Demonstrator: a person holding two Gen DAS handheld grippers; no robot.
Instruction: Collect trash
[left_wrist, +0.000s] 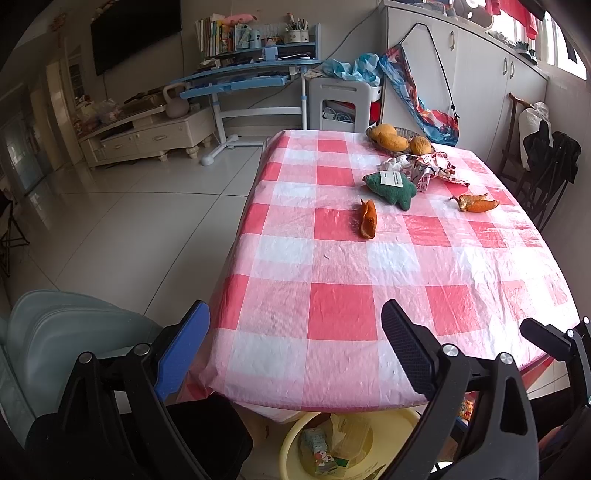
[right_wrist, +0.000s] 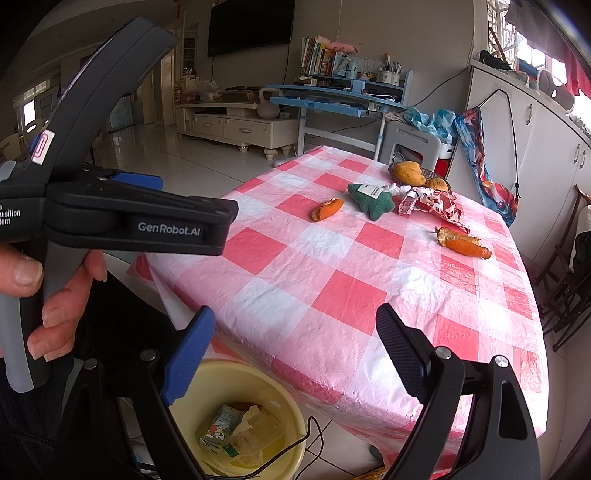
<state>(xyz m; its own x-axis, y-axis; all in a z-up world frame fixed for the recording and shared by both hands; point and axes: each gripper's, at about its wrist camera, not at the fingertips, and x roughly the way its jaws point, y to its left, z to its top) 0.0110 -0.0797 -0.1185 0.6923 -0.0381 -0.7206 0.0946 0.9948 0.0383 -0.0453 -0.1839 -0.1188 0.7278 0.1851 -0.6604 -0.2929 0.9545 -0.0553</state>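
Two orange peels lie on the pink checked table: one near the middle, one further right. A crumpled red-white wrapper and white paper lie behind a green plush toy. A yellow bin with cartons and wrappers stands on the floor below the near table edge. My left gripper is open and empty above the near edge. My right gripper is open and empty over the bin and table corner.
A basket of mangoes sits at the far end of the table. The left gripper's body and hand fill the left of the right wrist view. A grey chair stands at the left, dark chairs at the right.
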